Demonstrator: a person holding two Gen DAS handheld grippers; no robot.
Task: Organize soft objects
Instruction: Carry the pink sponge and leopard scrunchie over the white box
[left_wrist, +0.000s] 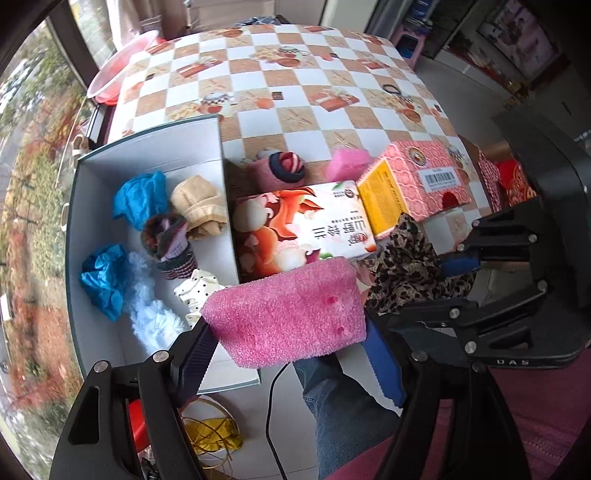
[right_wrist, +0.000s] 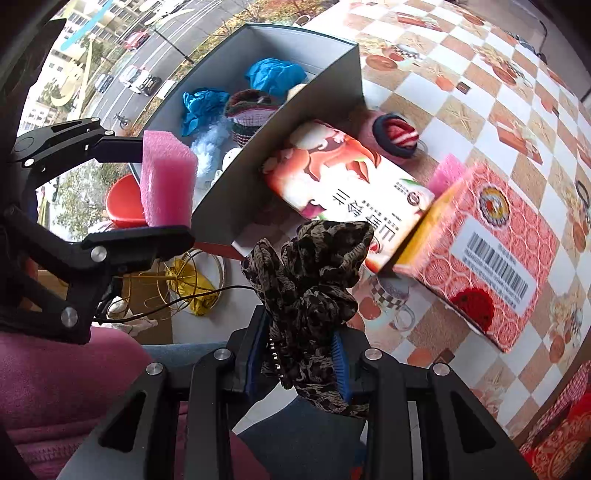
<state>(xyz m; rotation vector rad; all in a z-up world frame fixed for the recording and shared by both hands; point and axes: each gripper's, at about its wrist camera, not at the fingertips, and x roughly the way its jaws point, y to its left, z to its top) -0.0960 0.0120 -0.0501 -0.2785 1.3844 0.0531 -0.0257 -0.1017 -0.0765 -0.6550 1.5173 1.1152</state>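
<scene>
pink sponge (left_wrist: 286, 312) clamped between left gripper (left_wrist: 291, 354) jaws.

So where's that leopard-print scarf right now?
The scarf is clamped in the right gripper, held off the table's near edge, just in front of the fox-printed box.

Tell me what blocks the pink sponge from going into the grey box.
Nothing visible does. The left gripper holds the pink sponge by the open-topped grey box, level with its near wall; socks and blue gloves already lie inside.
</scene>
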